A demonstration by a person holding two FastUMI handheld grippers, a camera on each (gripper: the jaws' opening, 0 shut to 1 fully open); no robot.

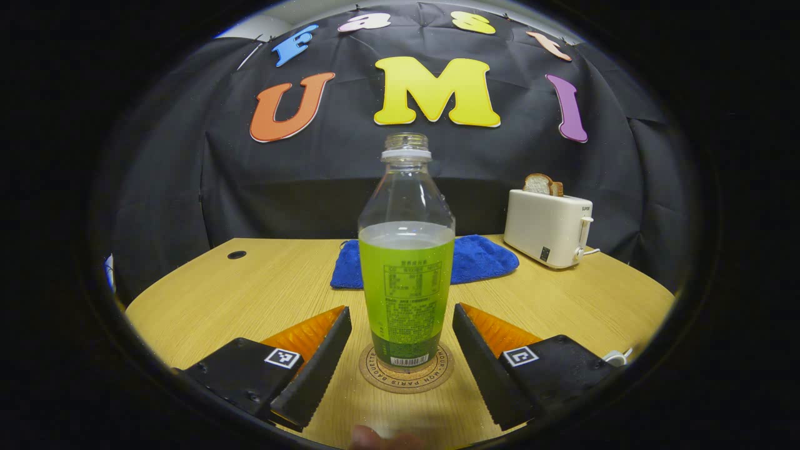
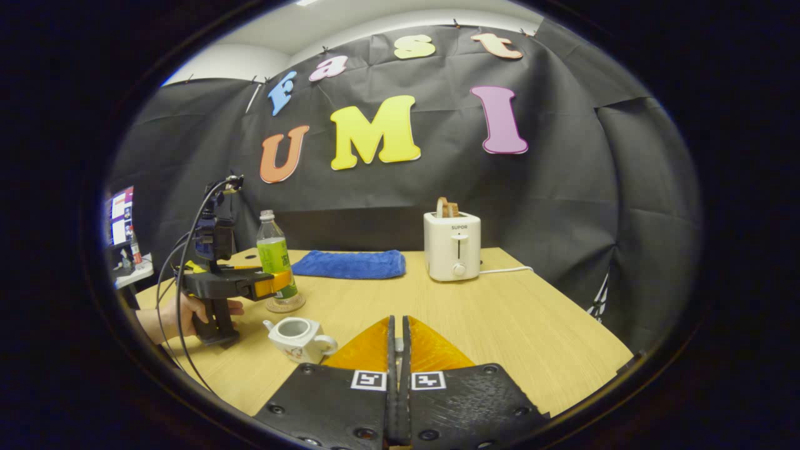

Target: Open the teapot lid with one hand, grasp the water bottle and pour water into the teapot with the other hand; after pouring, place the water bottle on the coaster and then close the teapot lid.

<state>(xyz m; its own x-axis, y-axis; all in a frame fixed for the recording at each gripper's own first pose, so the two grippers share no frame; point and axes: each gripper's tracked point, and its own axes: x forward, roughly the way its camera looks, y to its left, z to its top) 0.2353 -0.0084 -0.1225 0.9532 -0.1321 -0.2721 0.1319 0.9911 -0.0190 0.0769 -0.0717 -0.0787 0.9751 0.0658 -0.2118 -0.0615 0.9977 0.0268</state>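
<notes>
Far left in the right gripper view: a lit screen (image 2: 119, 215) on a side desk, not read. Next to it a person's hand (image 2: 187, 309) wrapped round the handle of the left gripper (image 2: 279, 284). Its jaws are spread, one finger either side of the clear plastic water bottle with green drink and green printed label (image 2: 274, 250). In the left gripper view, slim gaps visible between fingers and bottle. Cap off, neck open.

Bottle upright on the round cork coaster with lettering round its rim (image 2: 285, 305), near the left end of the pale wooden table (image 2: 531, 325). Just in front of the coaster, the small white ceramic teapot (image 2: 299, 337), lid off, mouth open, nothing between it and the bottle.

Behind, toward the middle, a folded blue towel (image 2: 350, 264) lying flat. Right of that, a white two-slot toaster (image 2: 452, 245) with a brand mark on its front, two slices of bread (image 2: 447, 206) sticking up, cord trailing right.

Bottom centre, the right gripper (image 2: 398, 325), jaws pressed almost together. A small pale bit in the slit, too small to tell what.
</notes>
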